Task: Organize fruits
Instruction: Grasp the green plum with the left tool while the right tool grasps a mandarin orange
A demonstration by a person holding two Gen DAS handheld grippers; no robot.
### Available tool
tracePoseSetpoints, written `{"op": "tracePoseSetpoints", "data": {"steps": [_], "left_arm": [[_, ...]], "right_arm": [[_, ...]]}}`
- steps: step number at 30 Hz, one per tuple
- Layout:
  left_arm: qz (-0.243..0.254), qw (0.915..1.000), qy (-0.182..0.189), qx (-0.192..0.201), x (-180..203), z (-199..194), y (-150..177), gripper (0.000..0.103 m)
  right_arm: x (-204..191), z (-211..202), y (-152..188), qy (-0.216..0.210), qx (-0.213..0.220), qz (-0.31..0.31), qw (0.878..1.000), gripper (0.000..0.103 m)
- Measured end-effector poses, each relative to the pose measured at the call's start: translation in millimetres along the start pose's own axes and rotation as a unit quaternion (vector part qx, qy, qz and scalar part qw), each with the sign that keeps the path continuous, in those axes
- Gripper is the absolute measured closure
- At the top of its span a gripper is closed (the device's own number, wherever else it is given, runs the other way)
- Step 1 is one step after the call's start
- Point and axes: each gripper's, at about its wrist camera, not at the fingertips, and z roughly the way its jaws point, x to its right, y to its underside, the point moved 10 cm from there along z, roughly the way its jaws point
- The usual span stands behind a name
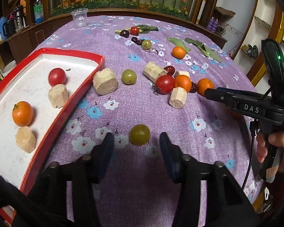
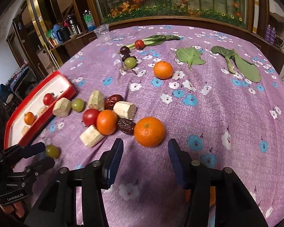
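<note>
"DAS" lettering marks the right gripper point(image 2: 145, 152), "GenRobot.AI" the left gripper point(image 1: 136, 141); both gape empty, a shiny green fruit point(image 1: 139, 134) and dimpled orange point(image 2: 149, 131) at 12 o'clock.

Dim indoor light, soft shadows, perhaps slight blur; edges fisheye-bent, vignetted.

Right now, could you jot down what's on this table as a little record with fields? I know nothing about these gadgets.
Surface: purple floral tablecloth
Container: red-rimmed white tray, at the left
In tray: red tomato, orange, two pale cane-like chunks
Left gripper: open, fingers either side of a green fruit, not touching
Right gripper: open, just short of a large orange
Loose pile: tomato, oranges, red dates, pale chunks
Far side: green leaves, clear plastic cup
</note>
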Motion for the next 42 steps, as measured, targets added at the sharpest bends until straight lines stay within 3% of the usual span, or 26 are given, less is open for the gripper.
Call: {"op": "tracePoseSetpoints", "data": {"steps": [6,9,28,42], "left_arm": [[0.007,1.0000,-0.001,-0.003,4.0,8.4,-3.9,0.073],[0.010,0.9999,-0.002,-0.004,5.1,9.9,-4.8,0.083],[-0.002,0.9997,0.022,0.008,5.6,-1.5,-7.5,0.084],[-0.007,0.9991,0.023,0.036,-0.2,-26.5,-25.2,0.084]], "right_arm": [[1.8,12.7,-4.7,0.004,-0.006,0.000,1.000,0.056],[3.3,17.5,-7.3,0.006,-0.010,0.001,1.000,0.062],[2.7,-0.1,-12.7,0.003,0.010,0.010,1.000,0.066],[-38.1,-21.7,-24.4,-0.015,0.032,-0.030,0.999,0.066]]}}
